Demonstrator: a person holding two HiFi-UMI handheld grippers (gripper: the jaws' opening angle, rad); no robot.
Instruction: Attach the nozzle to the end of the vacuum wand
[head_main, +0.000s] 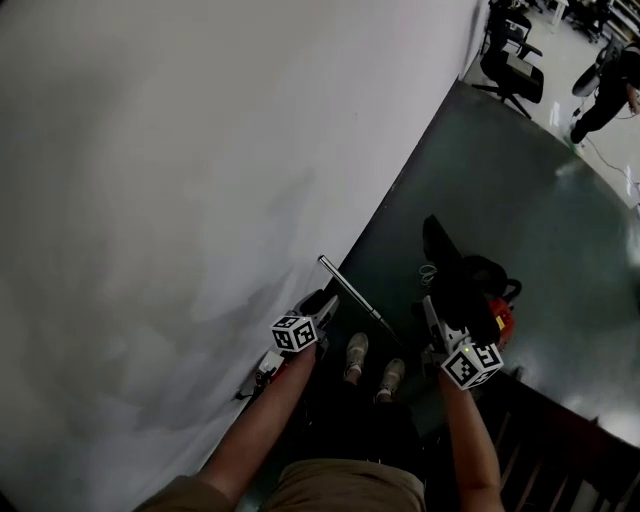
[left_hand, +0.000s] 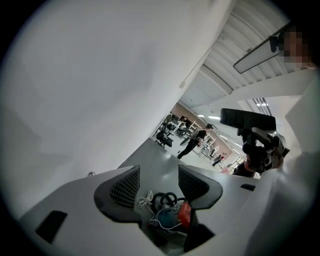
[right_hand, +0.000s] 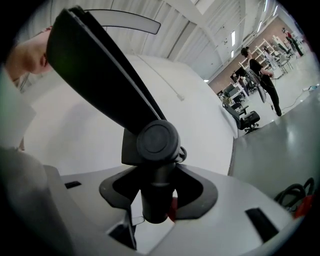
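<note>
My right gripper (head_main: 431, 312) is shut on the black neck tube of the vacuum nozzle (head_main: 446, 268). In the right gripper view the nozzle (right_hand: 106, 70) has its flat head slanting up to the left, above the jaws of the right gripper (right_hand: 157, 194). A thin metal wand (head_main: 356, 293) runs slantwise between the two grippers, above the floor. My left gripper (head_main: 325, 304) is just left of the wand. In its own view the left gripper (left_hand: 159, 183) is open with nothing between the jaws. Past them the red and black vacuum body (left_hand: 173, 215) lies on the floor.
A white wall (head_main: 180, 200) fills the left side and meets the dark green floor (head_main: 520, 190). The vacuum body (head_main: 497, 308) and a white cord (head_main: 428, 272) lie by my right hand. My shoes (head_main: 357, 352) are below. An office chair (head_main: 515, 62) and a person (head_main: 610, 88) are far off.
</note>
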